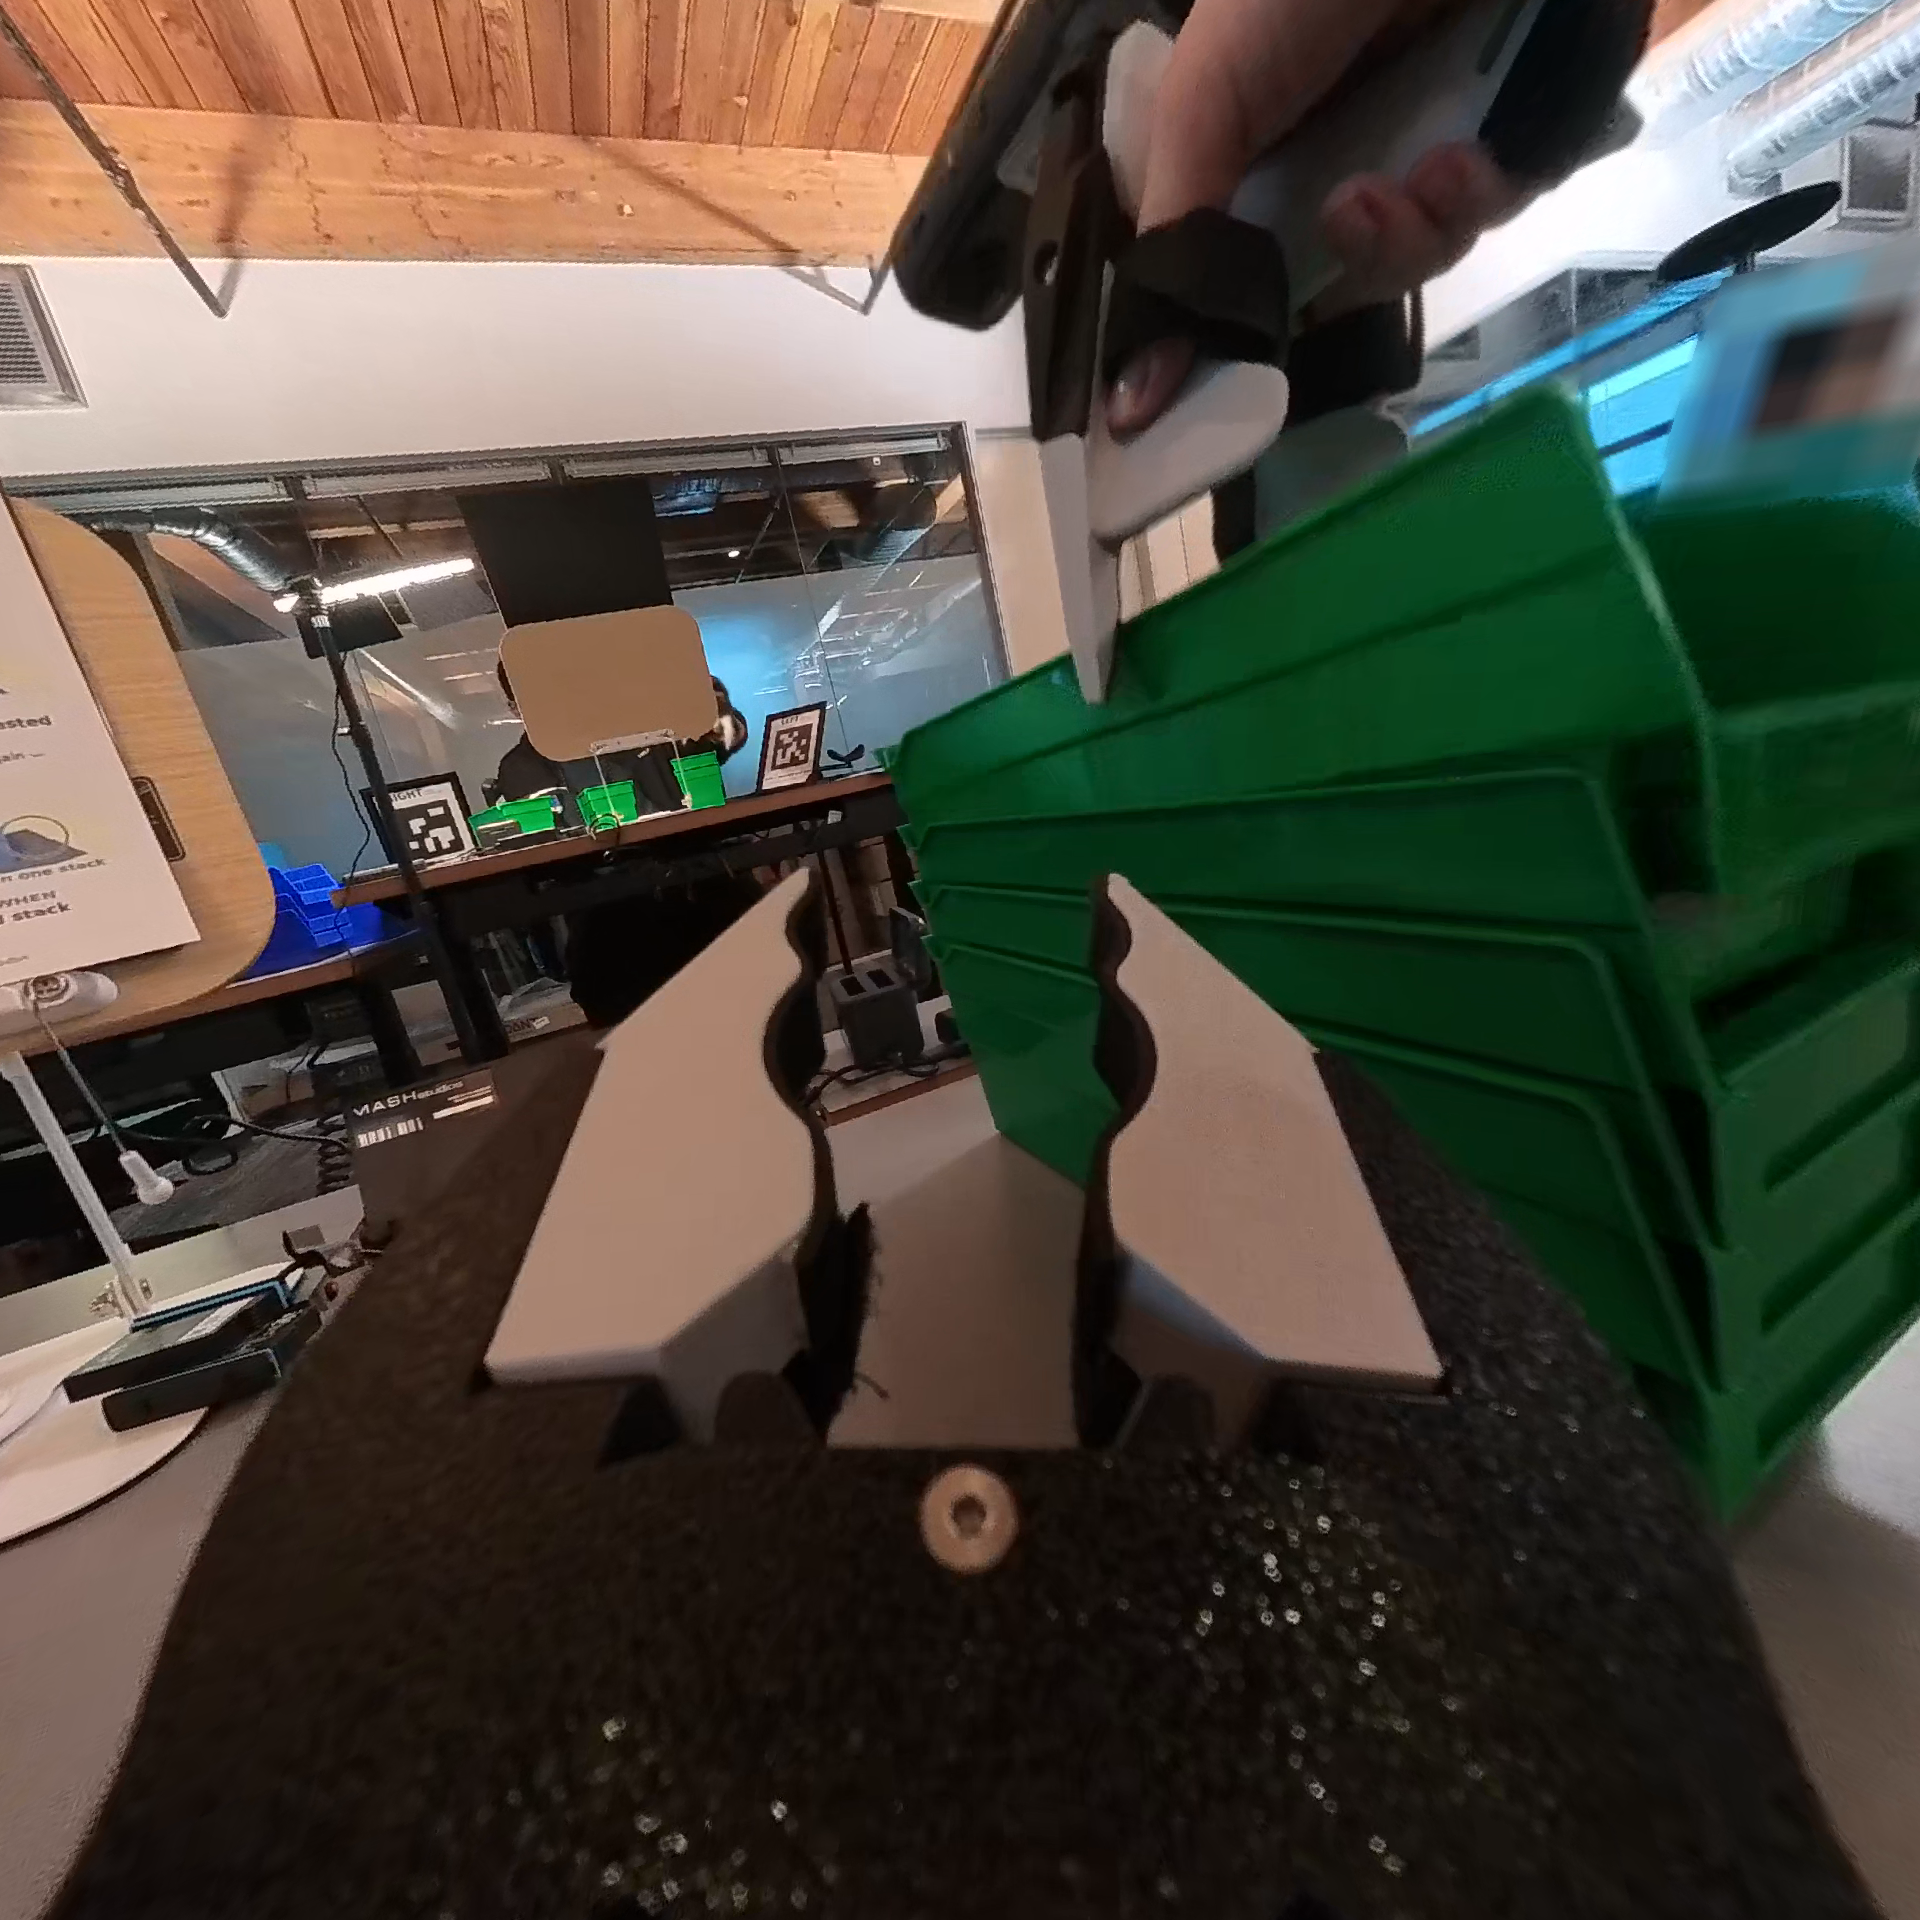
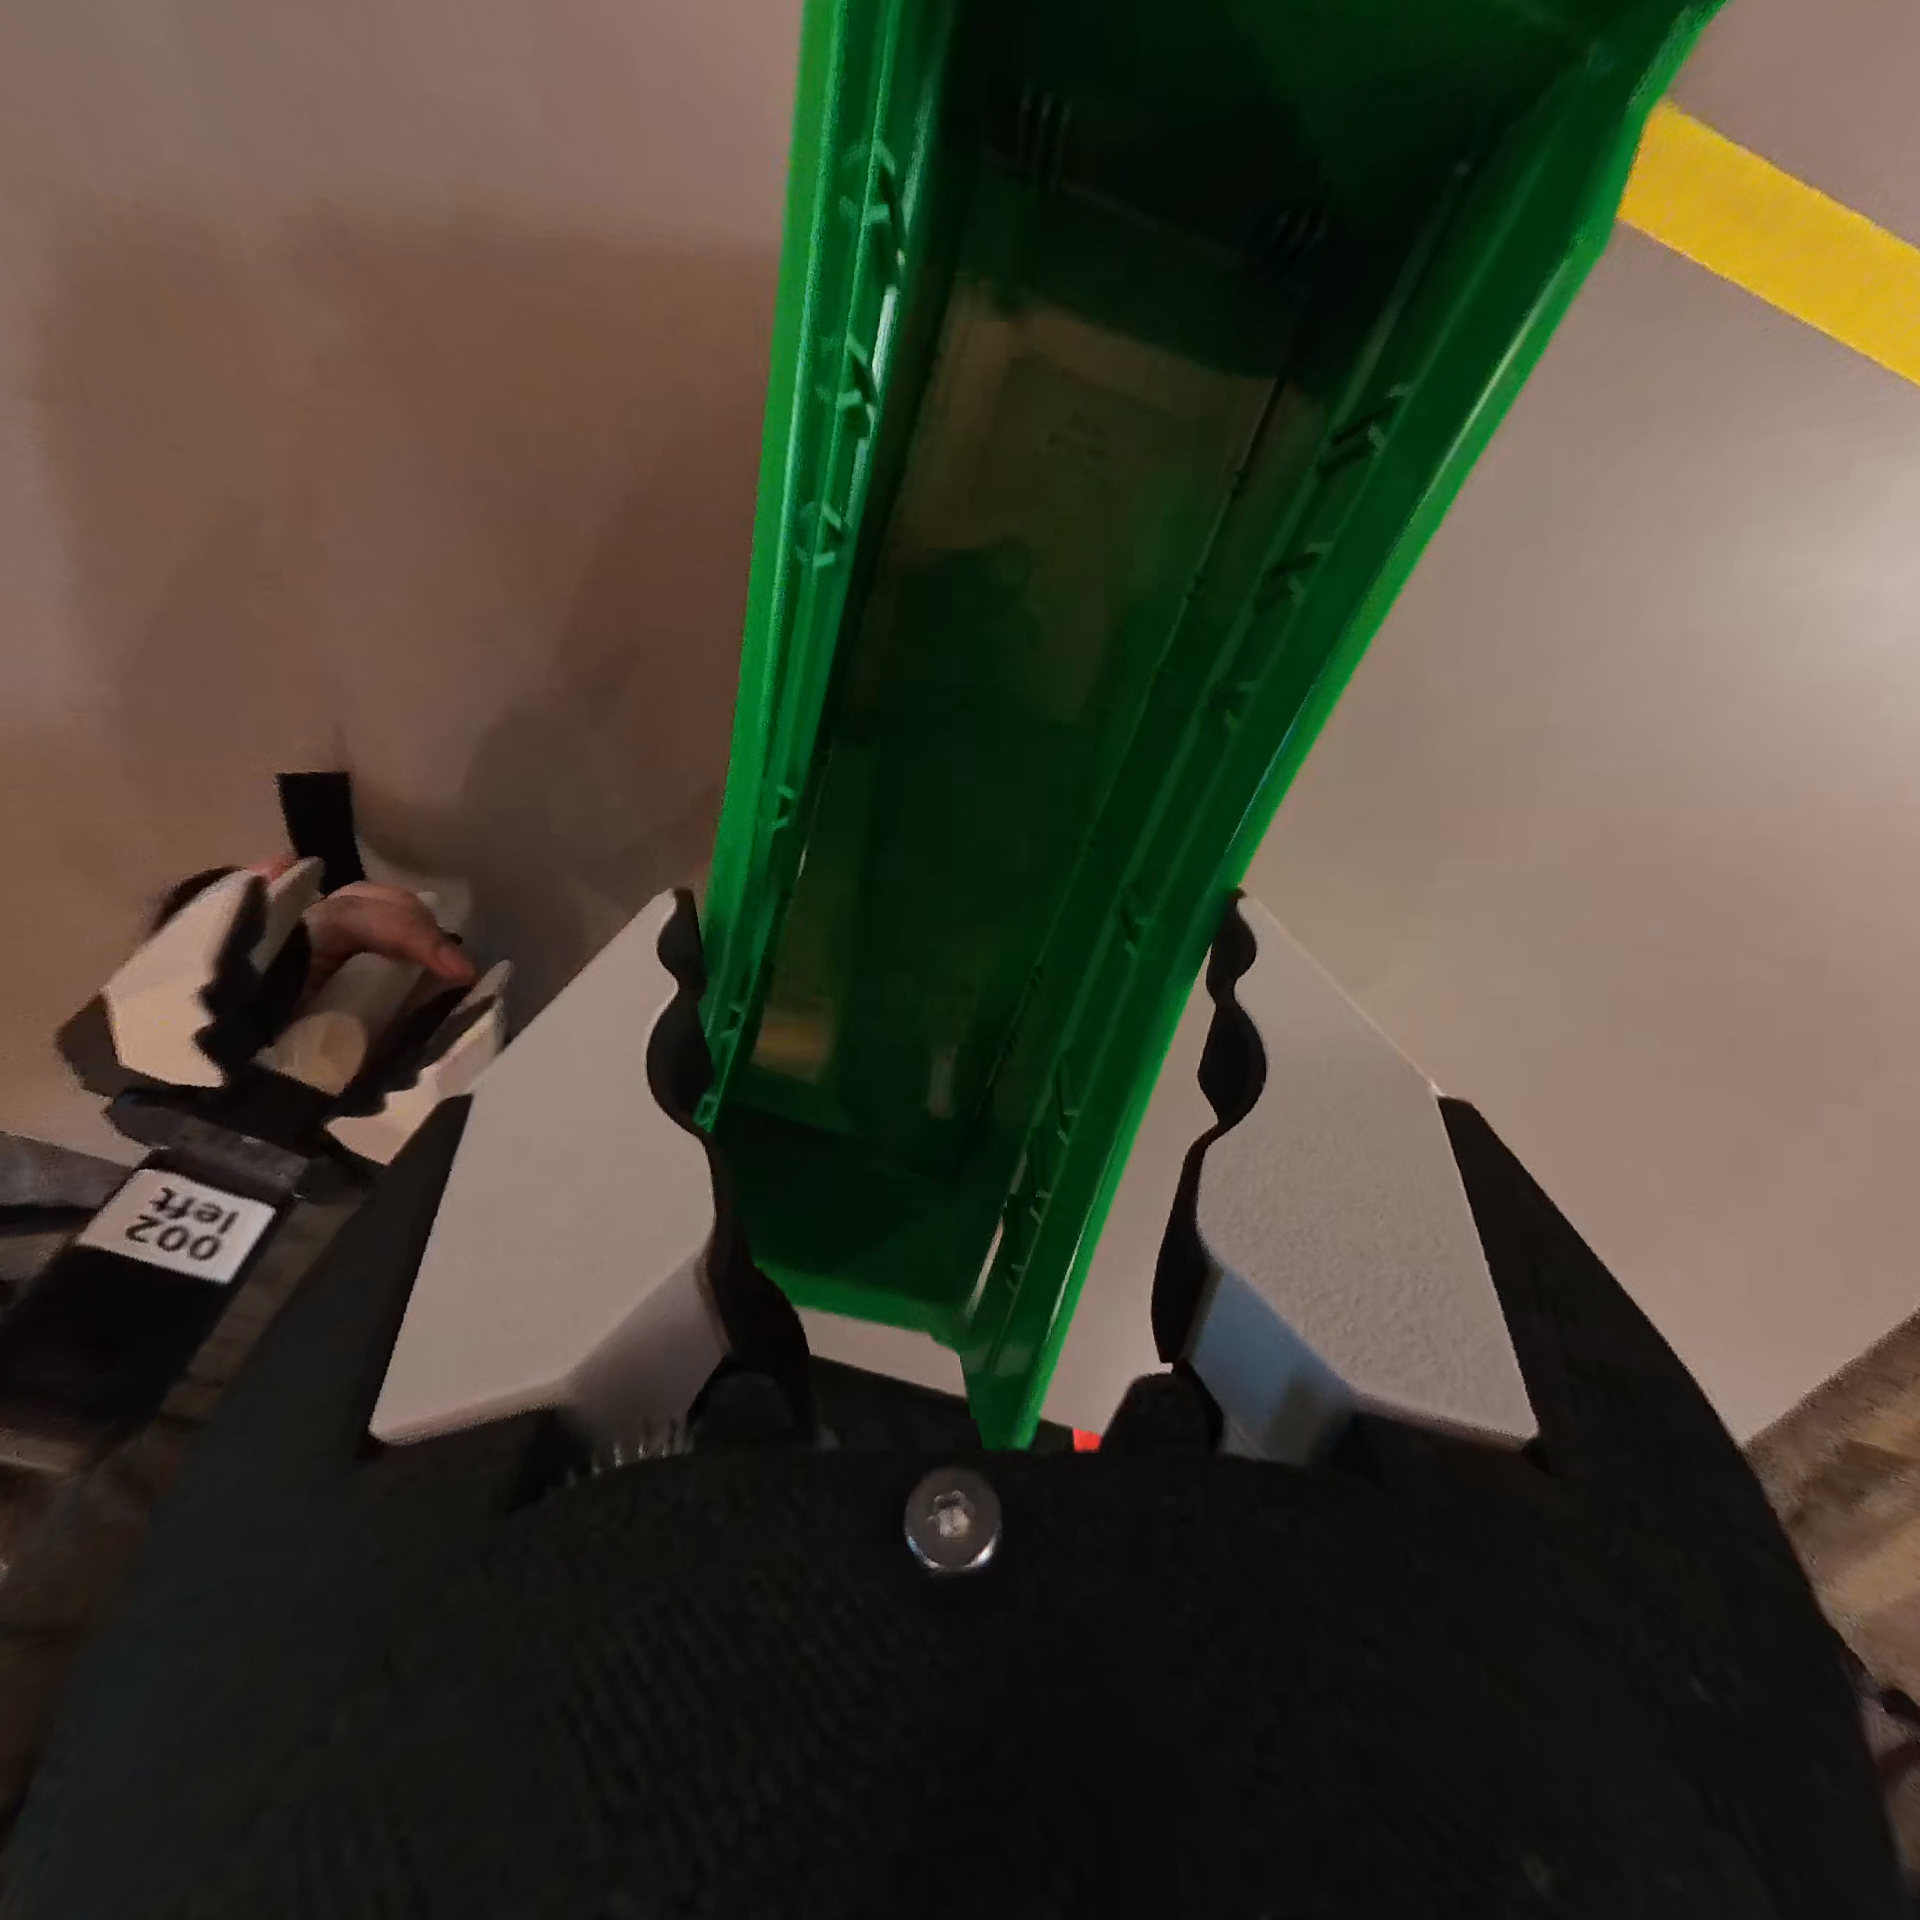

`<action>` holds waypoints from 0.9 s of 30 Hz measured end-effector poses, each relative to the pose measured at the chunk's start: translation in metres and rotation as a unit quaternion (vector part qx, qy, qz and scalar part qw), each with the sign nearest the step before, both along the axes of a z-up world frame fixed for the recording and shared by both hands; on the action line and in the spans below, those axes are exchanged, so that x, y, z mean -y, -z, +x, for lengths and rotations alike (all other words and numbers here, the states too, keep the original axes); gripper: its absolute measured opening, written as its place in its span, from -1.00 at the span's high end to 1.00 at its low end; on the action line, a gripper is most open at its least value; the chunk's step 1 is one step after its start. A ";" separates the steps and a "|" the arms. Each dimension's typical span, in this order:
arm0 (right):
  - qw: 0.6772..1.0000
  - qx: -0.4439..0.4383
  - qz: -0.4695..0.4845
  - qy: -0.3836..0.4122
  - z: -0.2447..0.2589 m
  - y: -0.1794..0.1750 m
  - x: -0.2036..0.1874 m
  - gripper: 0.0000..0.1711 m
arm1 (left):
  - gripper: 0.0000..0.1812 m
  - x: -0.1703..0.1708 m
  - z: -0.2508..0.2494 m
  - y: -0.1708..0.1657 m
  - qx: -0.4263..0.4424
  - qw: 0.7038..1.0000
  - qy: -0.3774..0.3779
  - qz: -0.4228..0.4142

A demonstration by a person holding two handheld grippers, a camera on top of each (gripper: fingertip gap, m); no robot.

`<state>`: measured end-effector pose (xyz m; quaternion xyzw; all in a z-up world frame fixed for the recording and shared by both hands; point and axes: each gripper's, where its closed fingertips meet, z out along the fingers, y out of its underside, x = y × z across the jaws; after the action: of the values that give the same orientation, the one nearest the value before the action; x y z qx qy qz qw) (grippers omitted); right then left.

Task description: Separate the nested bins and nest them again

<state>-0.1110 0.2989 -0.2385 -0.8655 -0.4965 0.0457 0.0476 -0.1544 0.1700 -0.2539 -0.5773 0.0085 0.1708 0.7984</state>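
Observation:
A stack of several nested green bins point(image 1: 1351, 935) stands tilted at the right of the left wrist view, fanned apart at its near end. My right gripper point(image 1: 1089, 665) comes down from above onto the back end of the top bin point(image 1: 1403, 644). In the right wrist view my right gripper point(image 2: 956, 904) straddles this bin point(image 2: 1091, 520) across its width, with both pads against its rims near the tips. My left gripper point(image 1: 961, 904) is open and empty, just left of the stack's side, its right finger overlapping the lower bins. It also shows in the right wrist view point(image 2: 395, 935), held by a hand.
The grey tabletop point(image 2: 1558, 727) carries a yellow tape strip point(image 2: 1766, 229). Black flat devices point(image 1: 187, 1361) lie at the left. In the background, a table with a person, small green bins point(image 1: 608, 800) and marker cards, and blue bins point(image 1: 301, 914) on another table.

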 end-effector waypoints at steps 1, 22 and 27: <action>1.000 -0.012 0.004 0.001 -0.003 -0.008 -0.001 -0.13 | 0.47 0.000 0.000 0.000 0.000 1.000 0.001 0.000; 0.997 -0.074 0.017 0.001 0.001 -0.082 -0.016 -0.15 | 0.47 0.003 -0.010 0.003 0.009 1.000 -0.016 -0.001; 0.996 -0.090 0.009 -0.001 0.005 -0.090 -0.021 -0.16 | 0.47 0.004 -0.014 0.005 0.015 1.000 -0.019 -0.002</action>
<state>-0.1065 0.3197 -0.1483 -0.8567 -0.4918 0.1189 0.0999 -0.1685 0.1663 -0.2588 -0.5819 -0.0143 0.1771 0.7936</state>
